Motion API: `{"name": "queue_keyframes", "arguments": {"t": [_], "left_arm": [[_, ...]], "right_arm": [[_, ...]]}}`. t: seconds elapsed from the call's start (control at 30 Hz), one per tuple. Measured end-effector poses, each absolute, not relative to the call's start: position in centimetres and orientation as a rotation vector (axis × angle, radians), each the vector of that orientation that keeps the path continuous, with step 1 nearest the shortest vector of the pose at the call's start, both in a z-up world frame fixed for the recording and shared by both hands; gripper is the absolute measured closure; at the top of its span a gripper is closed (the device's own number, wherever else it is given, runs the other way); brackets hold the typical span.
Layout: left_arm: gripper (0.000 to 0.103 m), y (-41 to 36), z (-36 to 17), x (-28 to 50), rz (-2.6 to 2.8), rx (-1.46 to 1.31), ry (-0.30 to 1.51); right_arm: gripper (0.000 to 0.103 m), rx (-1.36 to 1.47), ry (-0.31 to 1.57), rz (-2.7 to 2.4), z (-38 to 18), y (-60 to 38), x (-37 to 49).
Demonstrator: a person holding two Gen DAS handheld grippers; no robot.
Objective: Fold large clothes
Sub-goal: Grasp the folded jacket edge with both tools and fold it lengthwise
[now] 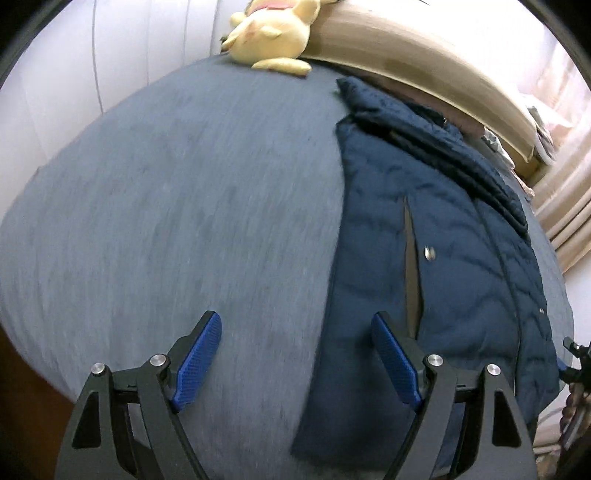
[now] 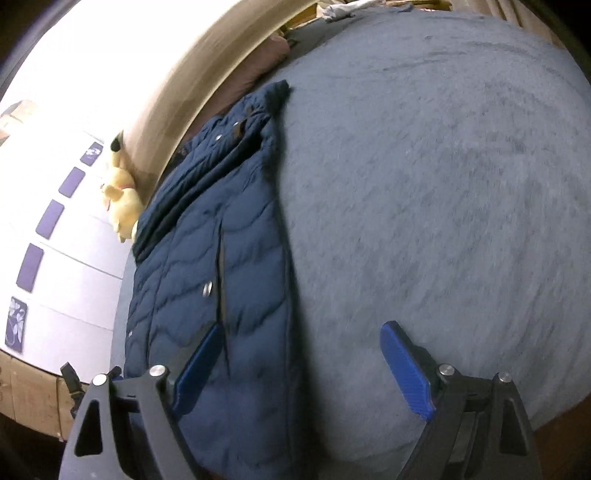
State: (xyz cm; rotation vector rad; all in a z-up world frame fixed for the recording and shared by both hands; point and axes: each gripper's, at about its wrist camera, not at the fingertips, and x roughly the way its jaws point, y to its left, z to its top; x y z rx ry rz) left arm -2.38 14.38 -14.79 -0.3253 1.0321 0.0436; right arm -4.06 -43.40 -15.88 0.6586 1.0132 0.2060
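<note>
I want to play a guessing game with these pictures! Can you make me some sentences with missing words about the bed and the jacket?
1. The quilted jacket lying on the bed is dark ____.
2. The plush toy by the headboard is coloured ____.
3. The jaws of the left gripper and the right gripper both stand ____.
4. The bed cover under the jacket is ____.

Missing words: blue; yellow; open; grey
</note>
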Motion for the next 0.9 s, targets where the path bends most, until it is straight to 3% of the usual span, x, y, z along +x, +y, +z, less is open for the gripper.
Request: {"name": "queue_keyframes", "arguments": {"t": [0.37,0.53,0.63,0.7,0.9], "left_arm": [[0.020,12.0,-14.4,-4.6,0.050,-0.308,1.046],[0.020,11.7,-14.6,-4.3,0.063,-0.295,1.056],[0.020,11.6,-14.6,-4.1,0.066,-0.288,1.058],[0.020,11.5,-14.6,-4.0,0.067,-0.284,1.060],[0.020,11.9,-14.3,-4.6,0.053,-0.303,1.061]], "right_arm": [[0.017,0.709,1.031,0.380,-17.4,-38.2,-6.6],[0.032,0.705,1.050,0.352,-17.8,-38.4,-6.8],[0.047,0.690,1.064,0.333,-17.9,-39.0,-7.1],[0.061,0.671,1.079,0.309,-18.1,-39.3,-7.2],[0.061,0.721,1.072,0.303,-18.3,-40.5,-7.7]]}}
